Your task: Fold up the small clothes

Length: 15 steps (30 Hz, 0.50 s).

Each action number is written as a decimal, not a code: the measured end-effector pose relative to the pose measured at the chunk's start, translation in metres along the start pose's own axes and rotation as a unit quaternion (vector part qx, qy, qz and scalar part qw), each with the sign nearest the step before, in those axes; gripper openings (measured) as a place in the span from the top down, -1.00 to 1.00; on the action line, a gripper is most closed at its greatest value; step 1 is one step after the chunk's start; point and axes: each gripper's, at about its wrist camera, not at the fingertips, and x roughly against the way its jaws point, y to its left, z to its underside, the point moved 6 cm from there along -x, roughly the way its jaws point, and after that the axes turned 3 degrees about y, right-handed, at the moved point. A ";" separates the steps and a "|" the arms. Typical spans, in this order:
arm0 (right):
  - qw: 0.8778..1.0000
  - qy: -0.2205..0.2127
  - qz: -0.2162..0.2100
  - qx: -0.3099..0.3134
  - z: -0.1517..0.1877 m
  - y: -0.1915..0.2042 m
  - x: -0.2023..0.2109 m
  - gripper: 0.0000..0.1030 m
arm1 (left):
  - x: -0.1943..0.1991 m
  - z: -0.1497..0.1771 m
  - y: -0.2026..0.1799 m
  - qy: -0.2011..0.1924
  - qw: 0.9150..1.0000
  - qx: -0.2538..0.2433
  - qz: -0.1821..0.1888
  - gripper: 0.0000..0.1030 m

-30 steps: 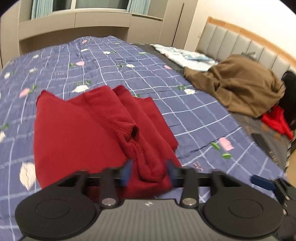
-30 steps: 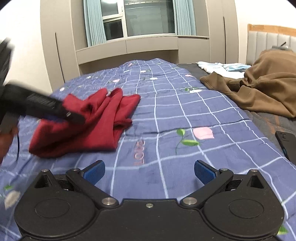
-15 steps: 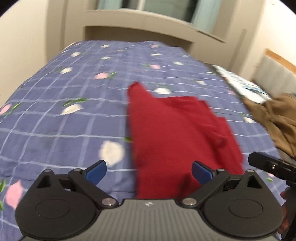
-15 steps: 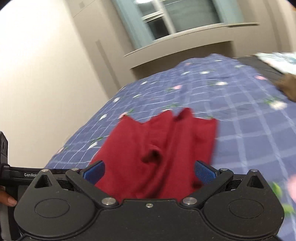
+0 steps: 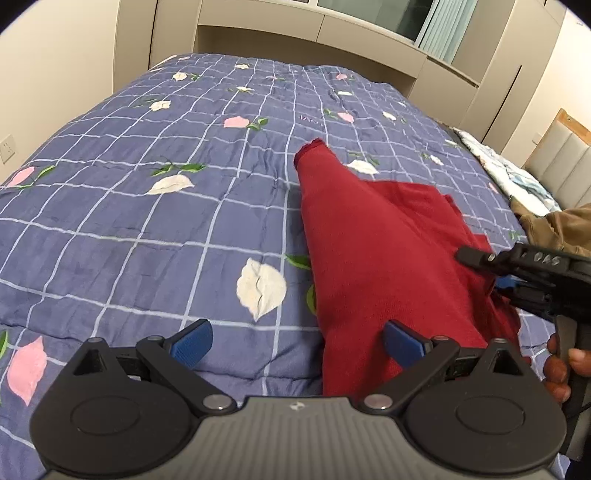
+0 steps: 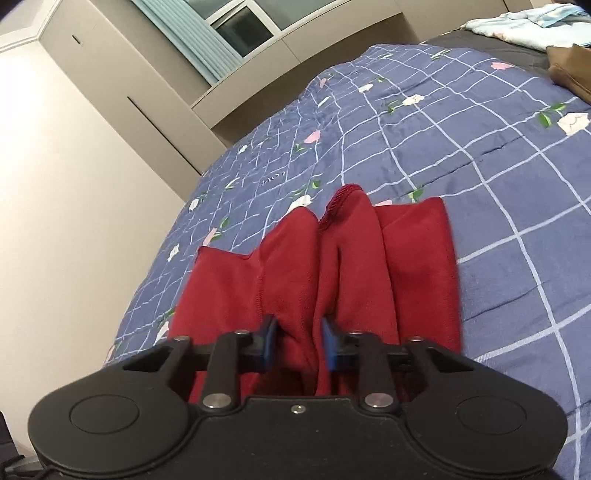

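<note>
A dark red garment (image 5: pixel 388 258) lies partly folded on the blue floral quilt (image 5: pixel 166 221). My left gripper (image 5: pixel 297 341) is open and empty, hovering above the garment's near left edge. My right gripper (image 6: pixel 297 345) is closed on a bunched fold of the red garment (image 6: pixel 351 258) at its near edge. In the left wrist view the right gripper (image 5: pixel 495 273) reaches in from the right onto the garment's right side.
A brown garment (image 5: pixel 561 225) and a light blue patterned cloth (image 5: pixel 509 177) lie at the bed's right side. Beige cabinets (image 5: pixel 332 33) and a window stand behind the bed. A padded headboard (image 5: pixel 561 162) is at the far right.
My left gripper let go of the red garment, opened and drew back to the left. My right gripper swung over to the garment and closed on a fold of it.
</note>
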 end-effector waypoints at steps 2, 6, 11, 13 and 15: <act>1.000 -0.006 0.002 0.024 -0.002 0.004 0.003 0.70 | 0.002 -0.004 -0.002 -0.008 1.000 0.000 0.006 -0.96; 0.997 -0.040 0.014 0.063 -0.015 0.014 0.022 0.75 | 0.008 -0.021 -0.008 -0.033 0.999 0.001 0.013 -0.96; 0.988 -0.096 0.063 0.100 -0.026 0.008 0.059 0.75 | 0.008 -0.040 -0.018 -0.051 0.999 -0.009 0.017 -0.96; 0.986 -0.095 0.083 0.110 -0.026 0.001 0.060 0.75 | -0.001 -0.043 -0.023 -0.047 0.999 -0.016 0.010 -0.99; 0.988 -0.072 0.092 0.103 -0.020 -0.010 0.048 0.74 | -0.017 -0.042 -0.027 -0.028 0.999 -0.024 -0.004 -0.98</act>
